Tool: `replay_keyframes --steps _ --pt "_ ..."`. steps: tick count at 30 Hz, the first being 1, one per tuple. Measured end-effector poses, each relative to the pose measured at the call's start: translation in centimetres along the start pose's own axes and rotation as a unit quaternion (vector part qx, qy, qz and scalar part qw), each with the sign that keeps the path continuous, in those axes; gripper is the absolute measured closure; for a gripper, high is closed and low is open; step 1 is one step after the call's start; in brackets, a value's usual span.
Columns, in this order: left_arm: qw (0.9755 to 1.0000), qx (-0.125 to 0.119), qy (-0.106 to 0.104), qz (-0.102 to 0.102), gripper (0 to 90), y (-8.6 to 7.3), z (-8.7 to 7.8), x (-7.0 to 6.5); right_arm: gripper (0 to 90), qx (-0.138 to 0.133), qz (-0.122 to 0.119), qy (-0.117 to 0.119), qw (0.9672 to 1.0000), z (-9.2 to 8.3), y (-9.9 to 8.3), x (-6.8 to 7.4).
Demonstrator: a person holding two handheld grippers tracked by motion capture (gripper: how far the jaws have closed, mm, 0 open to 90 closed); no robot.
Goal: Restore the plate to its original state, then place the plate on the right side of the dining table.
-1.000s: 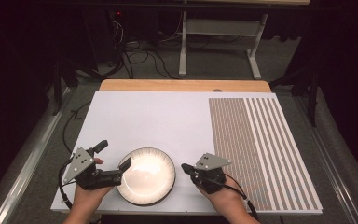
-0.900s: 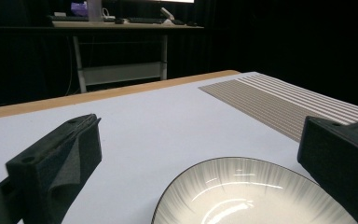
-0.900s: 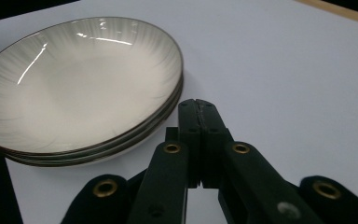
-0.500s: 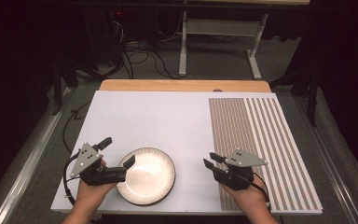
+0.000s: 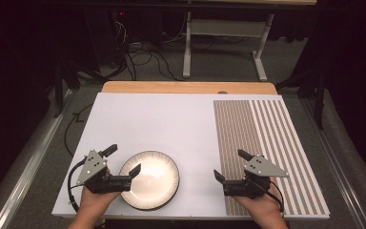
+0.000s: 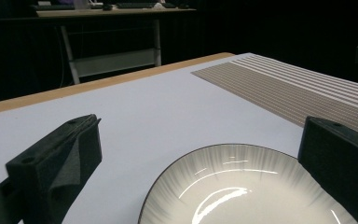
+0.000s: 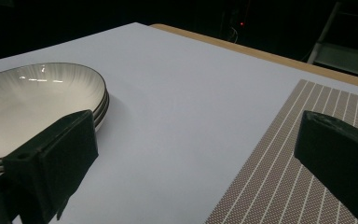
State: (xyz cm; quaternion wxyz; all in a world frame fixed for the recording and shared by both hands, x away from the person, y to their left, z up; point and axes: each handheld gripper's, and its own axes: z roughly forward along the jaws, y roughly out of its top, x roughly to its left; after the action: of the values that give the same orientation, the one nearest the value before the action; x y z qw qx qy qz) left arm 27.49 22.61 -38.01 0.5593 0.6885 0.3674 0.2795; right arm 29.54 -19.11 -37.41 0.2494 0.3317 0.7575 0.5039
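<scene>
Looking down from the high view, the bowls [image 5: 148, 180] sit near the front edge of the white table [image 5: 162, 124], left of centre. From the right gripper view you can see it's actually a stack [image 7: 32, 105], a couple of rims showing under the top one, pale inside with a dark outer edge.

Left gripper [image 5: 124, 164] is right at the stack's left side, jaws wide apart. One jaw hangs over the rim on the near-left, the other sits out over bare table farther back. In the left gripper view the bowl [image 6: 251, 186] lies between the two black jaws, but neither pad looks pressed on it, so nothing is clamped.

Right gripper [image 5: 231, 164] is well apart from the bowls, over the spot where the white surface meets the striped placemat [image 5: 267, 138]. Its jaws have just been opening and now stand wide, with nothing between them, just table and mat edge underneath.

Room-wise: loads of bare white table behind the bowls and between the bowls and the mat. The tight bit is the front edge, since the stack sits close to it.
</scene>
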Motion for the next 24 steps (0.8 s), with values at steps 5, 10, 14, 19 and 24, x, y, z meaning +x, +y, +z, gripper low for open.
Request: replay_keyframes --steps 5,10,14,19,24 --pt "1.0 0.006 0.004 0.007 0.2 0.17 -0.21 0.47 0.4 -0.006 0.003 -0.001 1.0 0.04 0.12 -0.19" --pt "0.9999 0.011 -0.001 -0.002 0.2 0.22 0.16 0.64 0.4 -0.01 -0.001 -0.001 0.9999 -0.07 0.1 -0.4" --pt "0.9999 0.011 -0.004 -0.002 0.6 0.25 0.17 0.6 0.6 -0.011 -0.002 0.001 0.9999 -0.11 0.09 -0.58" --pt "0.9999 0.013 -0.006 0.001 0.4 0.2 0.18 0.69 1.6 -0.011 0.014 0.006 0.9998 -0.04 0.36 -0.46" --pt "0.9999 0.009 -0.004 -0.002 0.1 0.22 0.02 0.7 7.1 -0.005 0.001 0.01 0.9999 0.22 0.36 -0.13"
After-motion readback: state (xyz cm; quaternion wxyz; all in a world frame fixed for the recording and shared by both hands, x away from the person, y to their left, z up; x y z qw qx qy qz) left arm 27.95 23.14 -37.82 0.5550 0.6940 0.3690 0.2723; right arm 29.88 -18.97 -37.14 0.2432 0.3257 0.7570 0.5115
